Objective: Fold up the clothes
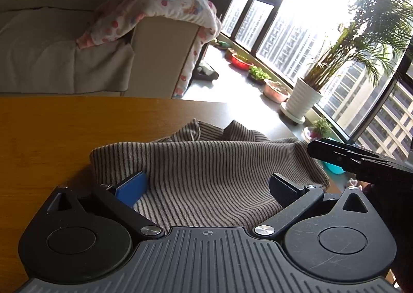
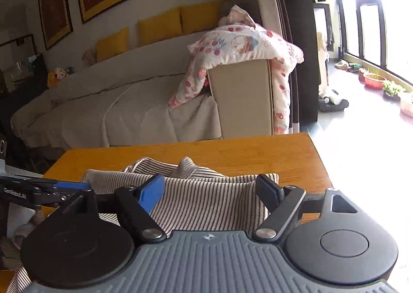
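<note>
While both tongs stand wide and hold nothing, the striped garment lies bunched on the table directly ahead of and beneath them. Its long axis runs crosswise to the left gripper and right gripper, neither clearly nearer.

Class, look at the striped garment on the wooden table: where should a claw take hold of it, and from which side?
Probably the folded far edge of the striped garment, at its right corner, coming from the near side. That edge stands raised off the wooden table, so fingers can close around it.
</note>
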`<action>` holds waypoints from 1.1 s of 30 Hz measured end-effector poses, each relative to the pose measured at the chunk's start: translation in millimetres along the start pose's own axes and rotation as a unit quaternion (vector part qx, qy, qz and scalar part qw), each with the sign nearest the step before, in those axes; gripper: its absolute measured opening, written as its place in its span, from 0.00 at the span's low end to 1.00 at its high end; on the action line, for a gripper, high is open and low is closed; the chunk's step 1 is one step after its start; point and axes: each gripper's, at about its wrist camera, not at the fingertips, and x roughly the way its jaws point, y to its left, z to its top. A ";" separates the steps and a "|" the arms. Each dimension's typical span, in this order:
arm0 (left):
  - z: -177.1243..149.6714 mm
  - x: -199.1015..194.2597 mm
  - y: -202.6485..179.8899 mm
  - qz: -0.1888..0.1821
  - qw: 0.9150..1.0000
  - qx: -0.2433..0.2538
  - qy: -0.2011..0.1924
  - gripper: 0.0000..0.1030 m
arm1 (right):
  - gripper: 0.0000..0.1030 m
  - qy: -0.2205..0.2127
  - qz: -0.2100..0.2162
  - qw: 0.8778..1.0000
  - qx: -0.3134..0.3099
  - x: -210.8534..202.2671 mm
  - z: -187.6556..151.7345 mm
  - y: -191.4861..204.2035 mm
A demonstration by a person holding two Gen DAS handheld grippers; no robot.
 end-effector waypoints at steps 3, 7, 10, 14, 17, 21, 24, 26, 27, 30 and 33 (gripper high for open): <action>8.9 -14.9 10.5 -0.007 0.999 -0.045 -0.004 1.00 | 0.62 0.085 -0.046 0.995 0.001 25.2 -1.7 -21.7; 18.1 -41.5 32.0 -0.004 0.998 -0.061 0.013 1.00 | 0.62 0.062 -0.005 0.997 0.048 1.0 3.2 -56.2; 20.6 -39.5 53.4 -0.002 0.995 -0.089 0.047 0.97 | 0.68 0.061 0.024 0.995 0.075 -3.4 11.3 -77.0; 19.1 -20.4 68.2 -0.023 0.990 -0.121 0.061 0.90 | 0.69 0.088 0.043 0.993 0.070 17.8 17.5 -81.0; 19.6 -6.8 74.2 -0.033 0.990 -0.126 0.061 0.89 | 0.69 0.115 0.062 0.989 0.065 40.9 18.8 -78.6; 26.9 8.6 75.4 -0.048 0.991 -0.113 0.048 0.89 | 0.70 0.120 0.114 0.984 0.067 65.9 22.9 -68.5; 31.2 18.4 70.8 -0.054 0.992 -0.100 0.046 0.87 | 0.67 0.129 0.148 0.979 0.051 82.1 28.2 -48.5; 30.5 22.5 62.8 -0.044 0.995 -0.076 0.047 0.67 | 0.61 0.135 0.153 0.979 0.022 87.1 29.7 -31.8; 28.2 23.1 58.5 -0.036 0.997 -0.059 0.046 0.61 | 0.52 0.138 0.149 0.979 0.004 87.3 29.8 -23.3; 24.9 15.0 50.9 -0.027 0.999 -0.034 0.029 0.44 | 0.24 0.136 0.120 0.983 -0.023 80.0 32.7 -15.7; 27.2 -1.1 45.5 -0.031 0.999 -0.030 0.007 0.23 | 0.19 0.109 0.121 0.986 -0.032 49.1 40.8 -13.2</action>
